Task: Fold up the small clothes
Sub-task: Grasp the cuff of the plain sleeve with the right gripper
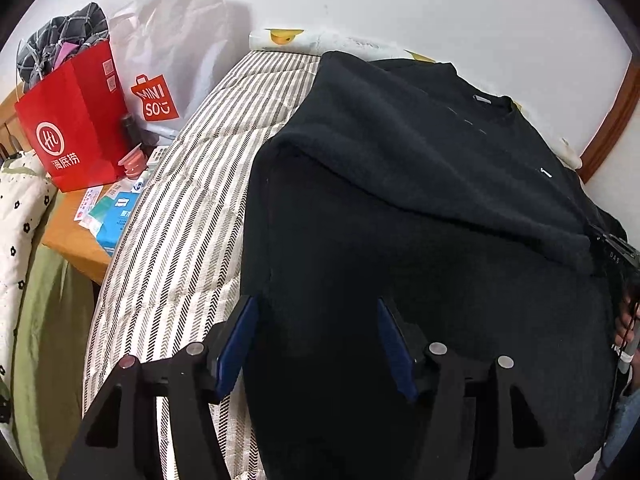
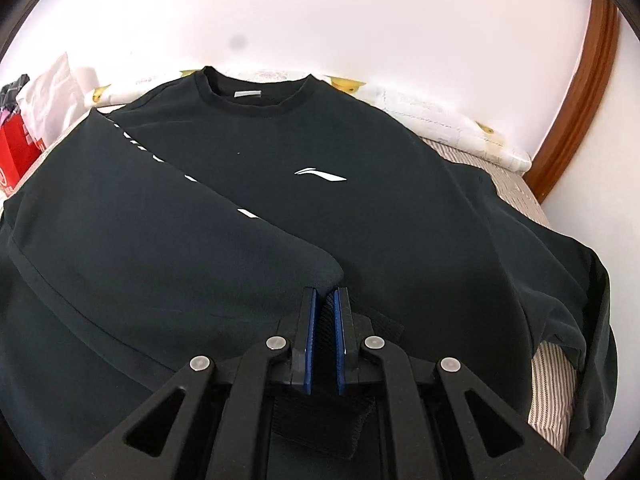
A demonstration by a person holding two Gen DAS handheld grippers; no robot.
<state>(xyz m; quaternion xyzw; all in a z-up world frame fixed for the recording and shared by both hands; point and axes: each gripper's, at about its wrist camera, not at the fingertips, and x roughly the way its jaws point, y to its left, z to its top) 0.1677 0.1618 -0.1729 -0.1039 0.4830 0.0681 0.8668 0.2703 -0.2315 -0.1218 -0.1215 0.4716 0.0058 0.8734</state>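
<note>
The black sweatshirt lay spread on the striped bed. The right tool pinched its folded sleeve cuff; the left tool hovered spread above its hem.

From my left tool I can read "MINISO" in white on the red bag-shaped logo of the white plastic bag. The red paper bag carries "海底捞" under a white circled mark. The sweatshirt bears only a wordless white swoosh.
</note>
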